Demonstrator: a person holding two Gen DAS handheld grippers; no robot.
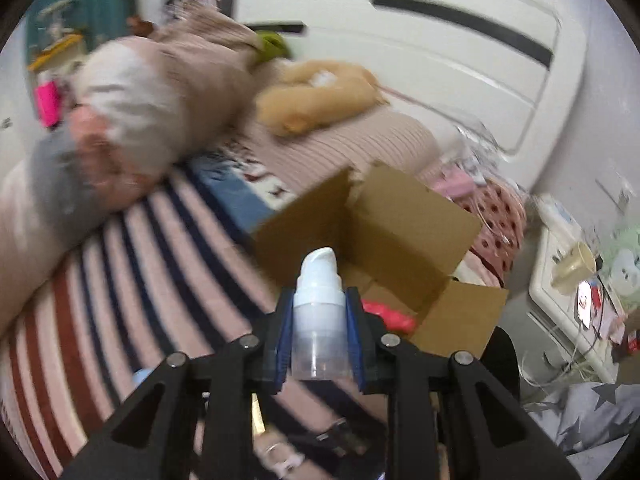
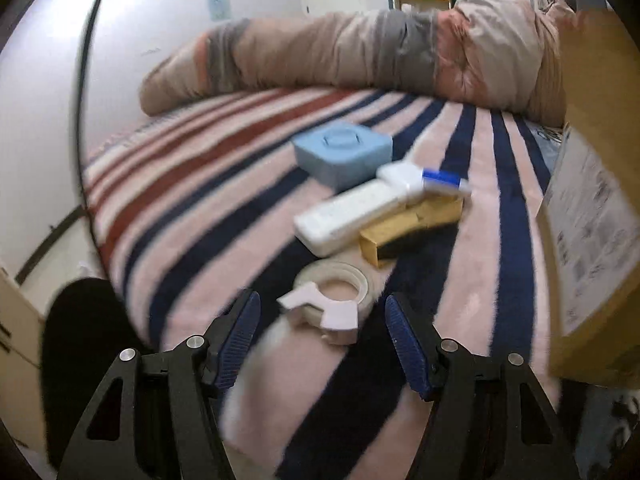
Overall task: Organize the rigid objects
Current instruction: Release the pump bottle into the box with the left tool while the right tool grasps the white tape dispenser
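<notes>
My left gripper (image 1: 319,300) is shut on a white pump bottle (image 1: 319,312) and holds it upright above the striped bed, just in front of an open cardboard box (image 1: 384,236) with a red item (image 1: 390,314) inside. My right gripper (image 2: 322,312) is open and empty, its blue pads either side of a tape roll in a white dispenser (image 2: 332,296) on the blanket. Beyond it lie a white remote (image 2: 352,216), a yellow-and-black box (image 2: 408,224), a white tube with a blue cap (image 2: 424,180) and a light blue square case (image 2: 342,150).
A rolled quilt (image 2: 360,48) lies along the far side of the striped blanket (image 2: 192,208). The cardboard box's side (image 2: 592,200) fills the right of the right wrist view. A tan plush toy (image 1: 316,96) and white headboard (image 1: 420,40) lie beyond the box. A cluttered nightstand (image 1: 576,292) stands at right.
</notes>
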